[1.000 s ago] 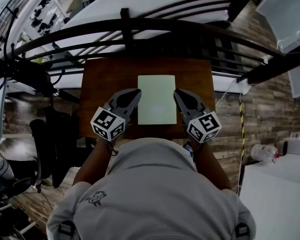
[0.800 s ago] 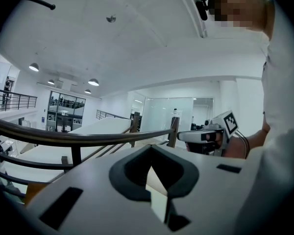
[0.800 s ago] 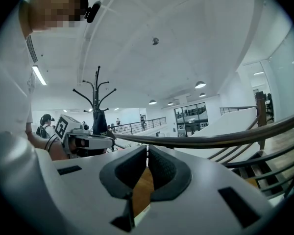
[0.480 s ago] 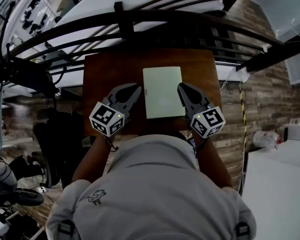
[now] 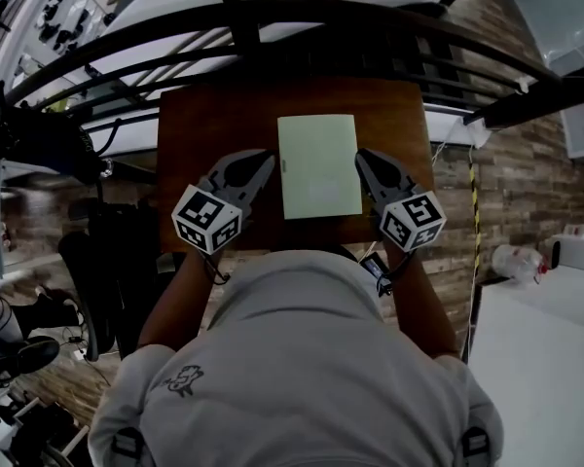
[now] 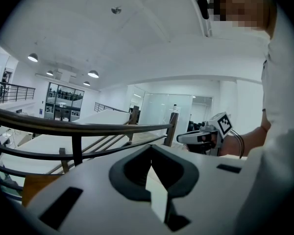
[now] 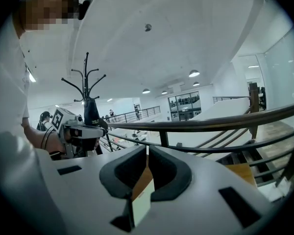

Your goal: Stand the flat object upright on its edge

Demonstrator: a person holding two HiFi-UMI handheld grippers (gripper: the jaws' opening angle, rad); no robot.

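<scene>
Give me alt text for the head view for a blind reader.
A pale flat board lies on a brown table, with the left hand-held gripper and right hand-held gripper closed beside its long edges. The person holding them is seen from above, a dark railing beyond.

Right gripper (image 7: pixel 147 151) jaws meet at the tips; through the gap below, seemingly the sheet (image 7: pixel 141 205) on the table (image 7: pixel 241 173).

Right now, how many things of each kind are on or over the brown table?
Pale green flat object: 1
Grippers: 2, the left gripper and the right gripper
Total: 3
</scene>
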